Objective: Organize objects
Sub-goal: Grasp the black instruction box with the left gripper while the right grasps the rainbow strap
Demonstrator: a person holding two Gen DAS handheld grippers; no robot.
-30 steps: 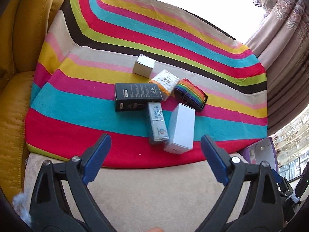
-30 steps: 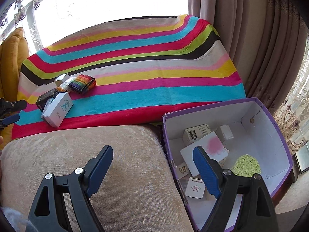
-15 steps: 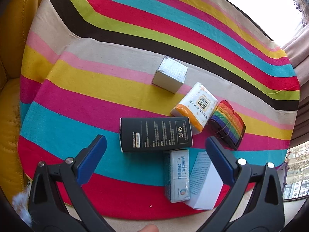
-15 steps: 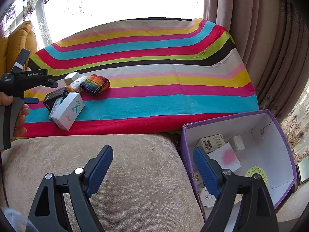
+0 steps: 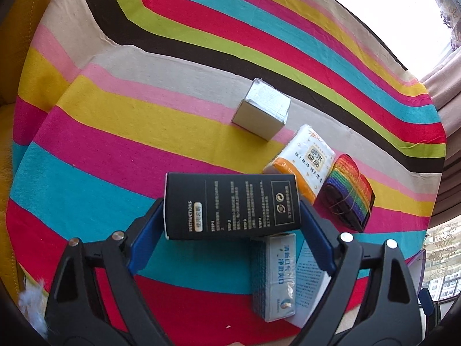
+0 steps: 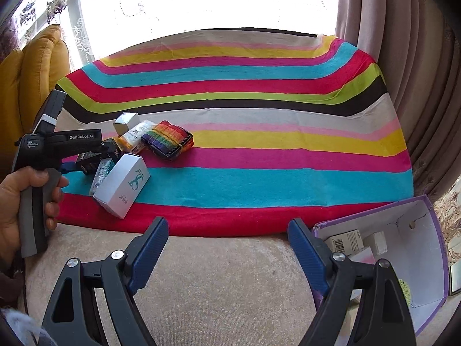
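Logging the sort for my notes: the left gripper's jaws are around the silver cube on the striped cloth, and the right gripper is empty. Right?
Not quite. The left gripper has its jaws around the black box, not the silver cube, which sits apart farther back on the striped cloth; the left wrist view shows it. The right gripper is indeed empty.

A cluster of objects is lying on the striped cloth (image 5: 121, 132), toward its left side in the right wrist view. The instruction-printed box (image 5: 232, 206) is sitting between the pads of the left gripper (image 5: 230, 235), partly over the tissue packet (image 5: 273, 271). Just right of that packet the tall carton (image 6: 122, 186) is lying. Behind the printed box the second tissue packet (image 5: 302, 161) is lying, with the foil-wrapped cube (image 5: 262, 112) behind it and the rolled strap (image 5: 350, 191) touching its right side. The storage box (image 6: 432, 259) is standing well apart to the right, off the cloth, holding small cartons (image 6: 345, 242).
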